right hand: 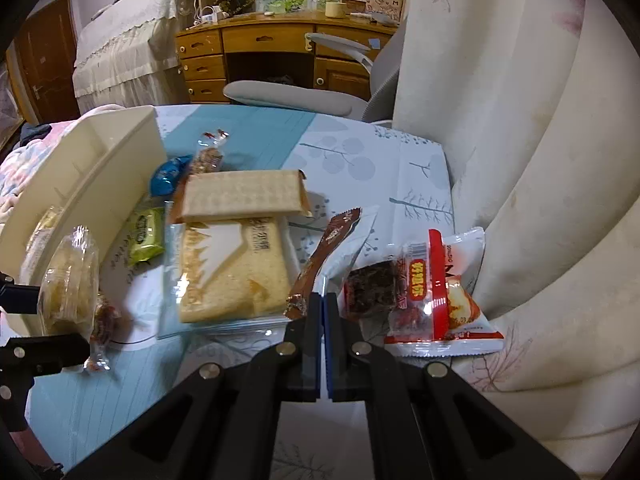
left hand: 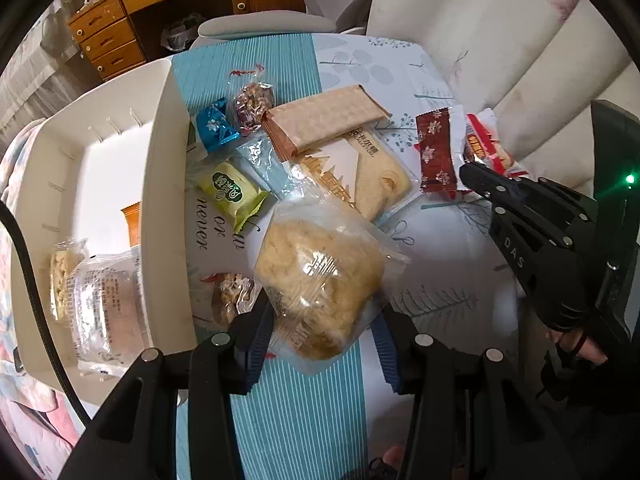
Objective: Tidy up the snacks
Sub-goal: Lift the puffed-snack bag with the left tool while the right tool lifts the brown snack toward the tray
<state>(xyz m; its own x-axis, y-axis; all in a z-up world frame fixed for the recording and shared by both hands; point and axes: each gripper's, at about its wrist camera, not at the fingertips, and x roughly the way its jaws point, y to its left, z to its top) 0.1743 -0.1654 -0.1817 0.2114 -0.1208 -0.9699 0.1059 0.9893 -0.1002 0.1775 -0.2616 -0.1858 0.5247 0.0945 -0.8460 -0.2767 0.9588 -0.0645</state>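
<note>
My left gripper [left hand: 322,340] is shut on a clear bag of crumbly yellow pastry [left hand: 320,268], held above the table beside the white bin [left hand: 168,160]. In the right wrist view the pastry bag [right hand: 68,280] hangs at the far left, in front of the bin [right hand: 120,148]. My right gripper [right hand: 323,310] is shut on the lower edge of a brown-and-white snowflake snack [right hand: 328,240], which tilts up off the cloth. From the left wrist view, that right gripper [left hand: 466,170] pinches the snowflake snack [left hand: 436,152] at its corner.
Loose on the tablecloth lie a green pack [left hand: 232,192], a blue candy [left hand: 216,126], a cracker pack [left hand: 324,118], a flat cake [left hand: 380,180] and a red-white pack [right hand: 432,292]. Two wrapped snacks [left hand: 104,300] sit in the bin. A cream cushion [right hand: 540,160] borders the right.
</note>
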